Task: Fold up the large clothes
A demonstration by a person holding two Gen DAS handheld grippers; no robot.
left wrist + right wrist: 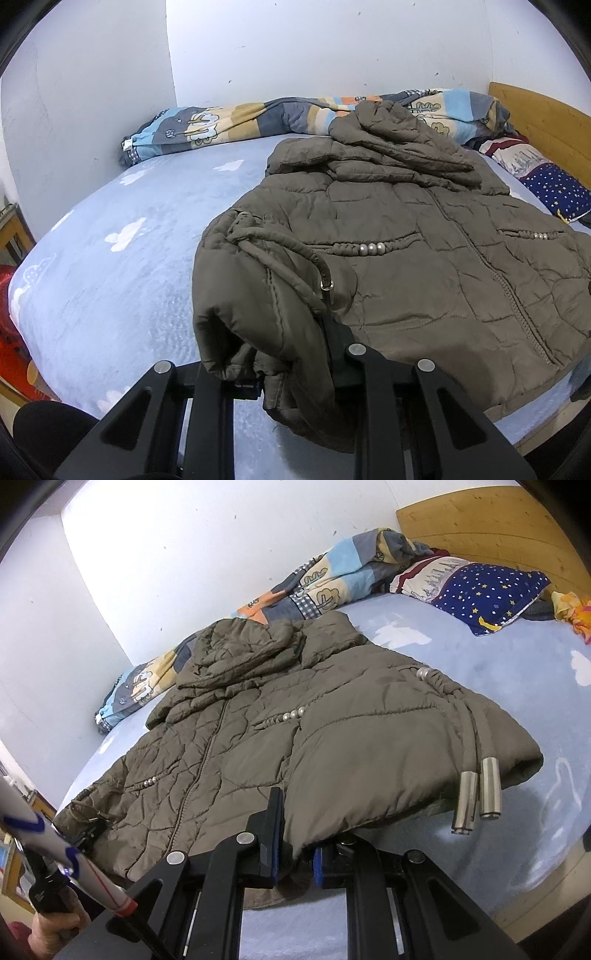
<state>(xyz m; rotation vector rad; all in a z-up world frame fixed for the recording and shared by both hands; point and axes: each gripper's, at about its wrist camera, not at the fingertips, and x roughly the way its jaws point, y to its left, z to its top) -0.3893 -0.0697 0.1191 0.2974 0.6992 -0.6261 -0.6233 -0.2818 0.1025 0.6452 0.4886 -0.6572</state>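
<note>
Clamped by left gripper (295, 369) and right gripper (293, 853) at both hem corners, puffy olive jacket (424, 258): soft, bulky, slippery-looking, best pinched at edges.

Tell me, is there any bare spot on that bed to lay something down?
Yes. Left of the jacket, bare sheet runs back to the rolled quilt. A second patch lies between the jacket's right side and the pillow. The far edge is crowded: quilt, hood and pillow meet there.
</note>
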